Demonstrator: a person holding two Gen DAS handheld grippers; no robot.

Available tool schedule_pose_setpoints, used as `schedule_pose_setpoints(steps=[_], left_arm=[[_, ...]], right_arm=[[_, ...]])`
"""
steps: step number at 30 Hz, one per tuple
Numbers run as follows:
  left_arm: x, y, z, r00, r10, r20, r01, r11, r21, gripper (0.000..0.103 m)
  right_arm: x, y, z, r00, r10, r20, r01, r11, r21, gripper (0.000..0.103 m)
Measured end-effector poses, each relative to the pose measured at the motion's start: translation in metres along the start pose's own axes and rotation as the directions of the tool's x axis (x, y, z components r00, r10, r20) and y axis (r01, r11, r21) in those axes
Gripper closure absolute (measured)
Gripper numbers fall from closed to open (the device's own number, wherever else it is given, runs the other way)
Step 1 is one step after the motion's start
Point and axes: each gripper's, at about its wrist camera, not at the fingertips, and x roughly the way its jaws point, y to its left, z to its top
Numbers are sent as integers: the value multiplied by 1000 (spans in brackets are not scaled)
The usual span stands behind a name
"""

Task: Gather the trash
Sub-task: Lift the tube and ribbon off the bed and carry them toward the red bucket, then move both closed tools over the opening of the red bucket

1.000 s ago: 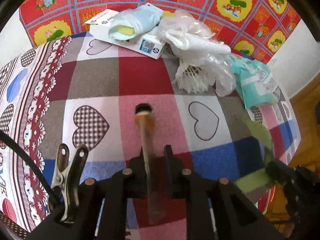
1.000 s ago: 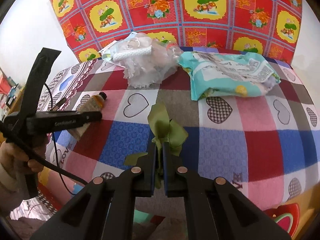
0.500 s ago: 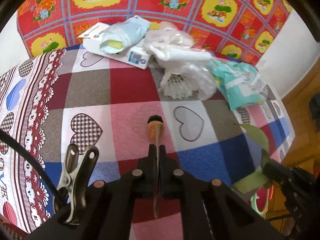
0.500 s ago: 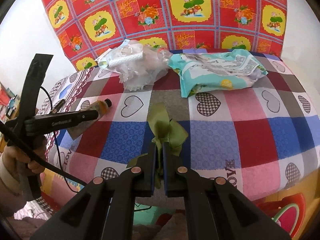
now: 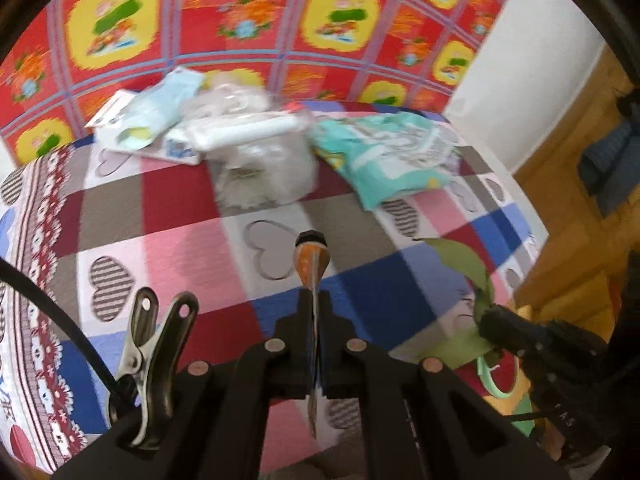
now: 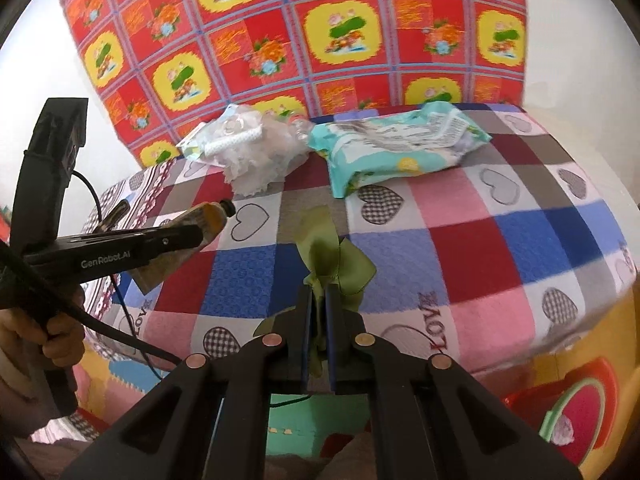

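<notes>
The left gripper (image 5: 316, 316) is clamped on a squeezed orange tube (image 5: 311, 264), the right gripper (image 6: 319, 308) on a green ribbon (image 6: 336, 260), both above the checked blanket (image 6: 460, 236). Pick-up looks done; next, carry both to a bin, none visible.

The blanket (image 6: 460, 240) is checked in red, pink, blue, grey and white, with outlined and gingham hearts (some squares read "LOVE"). Behind it hangs a red cloth (image 6: 304, 40) with yellow flowered panels. The ribbon (image 6: 336, 264) is olive green, the tube (image 5: 311, 264) orange with a black cap, the packet (image 6: 396, 144) teal and white. The black fingers (image 6: 294, 320) carry copper-coloured rivets.
</notes>
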Motion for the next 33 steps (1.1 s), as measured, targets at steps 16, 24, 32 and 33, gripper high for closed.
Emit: schedule_pose_setpoints(steps=[16,24,32,33], left_arm=[[5,-88,-1,988,-147,-48,154,964,217,101],[11,-137,-7,975,-205,-90,223,923,314,101],[20,-188,-17,961,-240,-139,276,871,406,101],[21,-195,-18,959,-244,-145,282,865,414,101]], right_arm=[[-52,-43,-37,988,-153,33,146,976,162,96],[-79,-75,-65,973,-227,37,209,940,269,96],[-100,-109,-91,960,-278,30,249,899,359,96],[-103,-114,-94,958,-285,29,255,893,370,96]])
